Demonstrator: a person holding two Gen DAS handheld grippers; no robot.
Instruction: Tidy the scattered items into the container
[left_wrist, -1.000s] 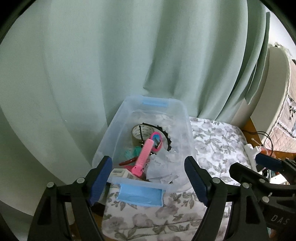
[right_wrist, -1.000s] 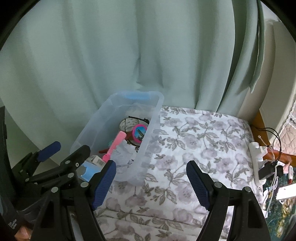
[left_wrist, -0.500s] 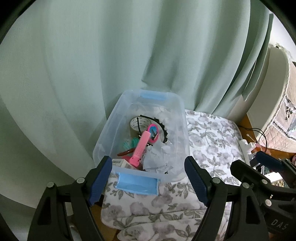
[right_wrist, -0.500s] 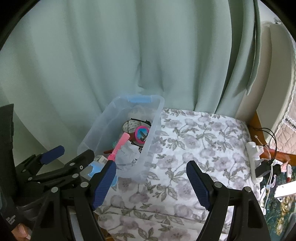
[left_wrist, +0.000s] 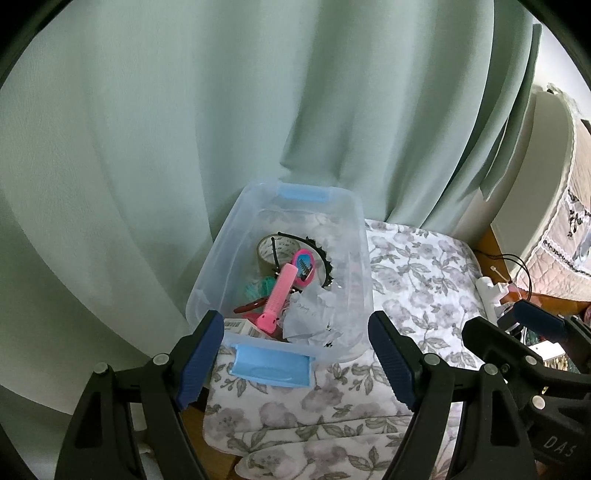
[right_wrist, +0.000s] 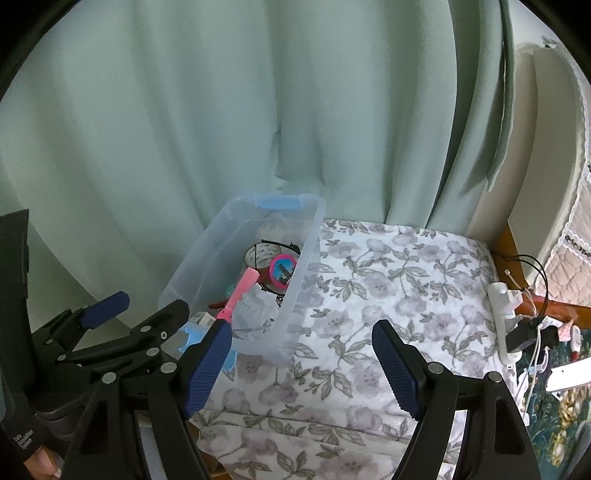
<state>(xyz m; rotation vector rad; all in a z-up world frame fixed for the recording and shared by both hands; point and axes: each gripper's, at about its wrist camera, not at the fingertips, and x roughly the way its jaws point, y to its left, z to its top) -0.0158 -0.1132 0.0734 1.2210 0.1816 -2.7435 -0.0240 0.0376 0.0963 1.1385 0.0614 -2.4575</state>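
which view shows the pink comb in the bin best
The left wrist view: the pink comb lies nearly whole, slanting across the clutter inside the clear bin. In the right wrist view the same comb looks smaller and its lower end is hidden behind the right gripper finger.

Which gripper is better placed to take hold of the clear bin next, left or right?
Left, probably. The left gripper is open and lined up with the clear plastic bin, its fingers on either side of the blue handle. The right gripper, also open, faces the floral cloth beside the bin.
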